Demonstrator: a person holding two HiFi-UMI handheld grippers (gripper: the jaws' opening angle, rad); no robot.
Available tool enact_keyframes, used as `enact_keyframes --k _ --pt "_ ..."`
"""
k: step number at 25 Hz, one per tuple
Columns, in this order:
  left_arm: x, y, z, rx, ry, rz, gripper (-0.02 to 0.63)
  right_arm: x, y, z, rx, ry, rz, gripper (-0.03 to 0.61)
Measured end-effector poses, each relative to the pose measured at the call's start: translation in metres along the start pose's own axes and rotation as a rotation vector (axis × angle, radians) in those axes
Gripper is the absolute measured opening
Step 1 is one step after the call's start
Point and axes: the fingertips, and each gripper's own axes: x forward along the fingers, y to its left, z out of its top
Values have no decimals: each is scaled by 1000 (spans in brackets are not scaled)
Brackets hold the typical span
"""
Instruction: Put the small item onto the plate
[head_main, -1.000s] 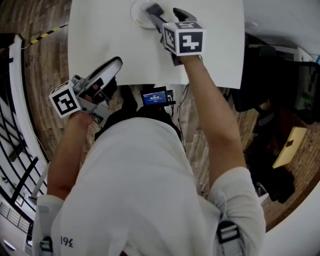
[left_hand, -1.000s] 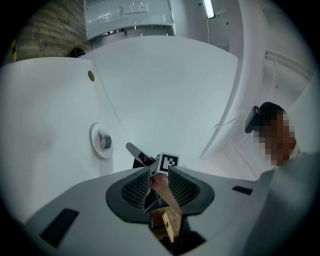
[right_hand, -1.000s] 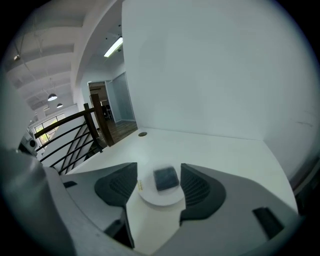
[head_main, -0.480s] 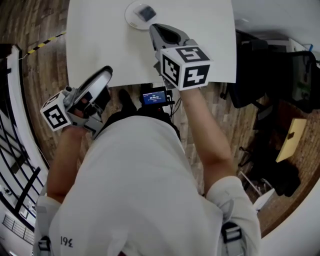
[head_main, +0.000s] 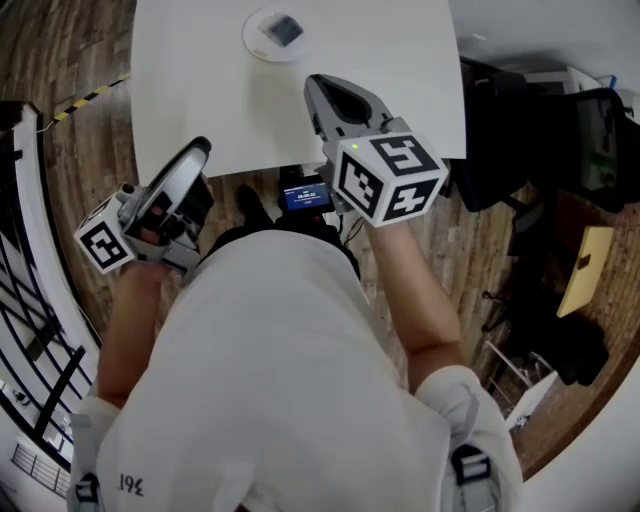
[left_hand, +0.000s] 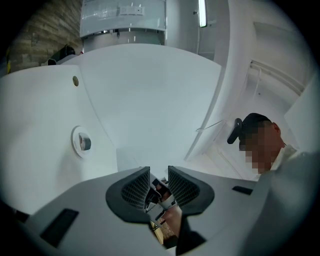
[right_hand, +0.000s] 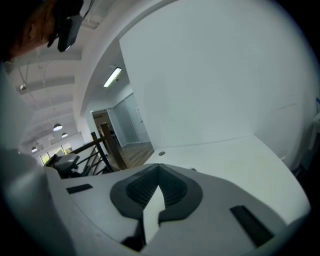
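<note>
A small dark item lies on the round white plate at the far side of the white table. My right gripper hovers over the table's near edge, well short of the plate, with its jaws shut and nothing between them. My left gripper is held off the table's near left corner. Its pads stand a little apart with nothing between them. The left gripper view shows the plate with the item at the left.
A small device with a lit screen sits just below the table's near edge. Black chairs stand to the right on the wooden floor, and a dark railing runs along the left. A person stands beyond the table.
The right gripper has left the plate and drawn back toward me, and its jaws have gone from open to shut. The item stays on the plate. The left gripper has drifted back and left.
</note>
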Motion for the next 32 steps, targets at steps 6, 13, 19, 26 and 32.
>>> enact_keyframes --k 6,13,19,26,32 --pt "7 -19 -1 -17 13 -53 115 -25 7 28 286 -127 103 0" --pt "15 -38 2 -11 26 -109 115 -50 8 59 243 -221 101 0" --pt "16 -50 1 -10 31 -142 115 -68 22 85 213 -298 123 0" --pt "14 -54 -6 -20 44 -152 115 -73 32 87 218 -292 161 0" --pt "20 -56 -19 -30 96 -164 115 -73 27 78 217 -270 139 0"
